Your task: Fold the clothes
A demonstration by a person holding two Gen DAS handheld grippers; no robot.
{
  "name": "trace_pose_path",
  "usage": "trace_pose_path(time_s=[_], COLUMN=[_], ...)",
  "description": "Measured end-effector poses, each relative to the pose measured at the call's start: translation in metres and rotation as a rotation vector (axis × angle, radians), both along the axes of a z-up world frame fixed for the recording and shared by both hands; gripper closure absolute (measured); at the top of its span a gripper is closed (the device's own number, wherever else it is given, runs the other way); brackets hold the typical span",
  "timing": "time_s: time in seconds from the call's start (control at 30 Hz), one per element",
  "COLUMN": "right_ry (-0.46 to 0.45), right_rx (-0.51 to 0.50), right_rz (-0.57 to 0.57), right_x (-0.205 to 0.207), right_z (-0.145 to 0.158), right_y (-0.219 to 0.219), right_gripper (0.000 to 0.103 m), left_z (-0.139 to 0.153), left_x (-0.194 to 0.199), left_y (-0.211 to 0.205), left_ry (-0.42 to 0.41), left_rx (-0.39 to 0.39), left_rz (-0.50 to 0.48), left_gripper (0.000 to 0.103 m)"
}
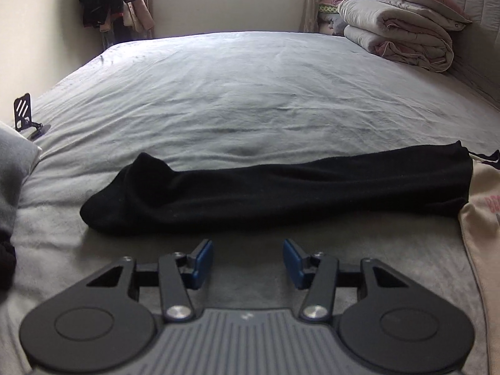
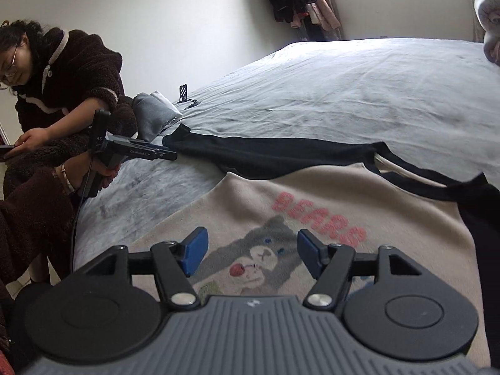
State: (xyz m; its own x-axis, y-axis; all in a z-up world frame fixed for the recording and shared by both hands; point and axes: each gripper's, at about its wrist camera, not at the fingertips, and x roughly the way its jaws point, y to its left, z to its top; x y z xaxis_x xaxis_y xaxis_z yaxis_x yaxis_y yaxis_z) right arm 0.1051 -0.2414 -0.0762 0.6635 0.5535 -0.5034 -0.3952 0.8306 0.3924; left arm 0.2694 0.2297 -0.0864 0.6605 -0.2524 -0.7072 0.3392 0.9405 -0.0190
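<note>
Though both views show the black garment [image 1: 281, 193], only the right-wrist view shows a person [image 2: 62, 72].

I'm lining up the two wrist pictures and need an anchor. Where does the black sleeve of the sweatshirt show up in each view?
Left wrist view: the black sleeve lies across the middle of the picture, just beyond the left tongs, cuff at the left.
Right wrist view: the sleeve runs from centre-left toward the right, beyond the cream body with the bear print.
Shared landmark: the small black stand on the bed's left edge.
</note>
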Motion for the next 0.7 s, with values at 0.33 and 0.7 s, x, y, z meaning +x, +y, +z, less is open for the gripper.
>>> trace_pose_path(time_s=[0.33, 0.7], right_ry=[0.037, 0.044], right_rx=[0.134, 0.197], right_rz=[-0.160, -0.173], right_x=[-0.053, -0.059], right_z=[-0.020, -0.026], right_y=[-0.048, -0.067], right_gripper=[0.029, 0.025], left_z=[0.003, 0.000], left_x=[0.012, 0.059], left_y=[-0.029, -0.045], left_ry=[-0.144, -0.120], left_rx=[-0.096, -0.050], left_rz=[0.077, 0.198], left_gripper=[0.043, 0.042])
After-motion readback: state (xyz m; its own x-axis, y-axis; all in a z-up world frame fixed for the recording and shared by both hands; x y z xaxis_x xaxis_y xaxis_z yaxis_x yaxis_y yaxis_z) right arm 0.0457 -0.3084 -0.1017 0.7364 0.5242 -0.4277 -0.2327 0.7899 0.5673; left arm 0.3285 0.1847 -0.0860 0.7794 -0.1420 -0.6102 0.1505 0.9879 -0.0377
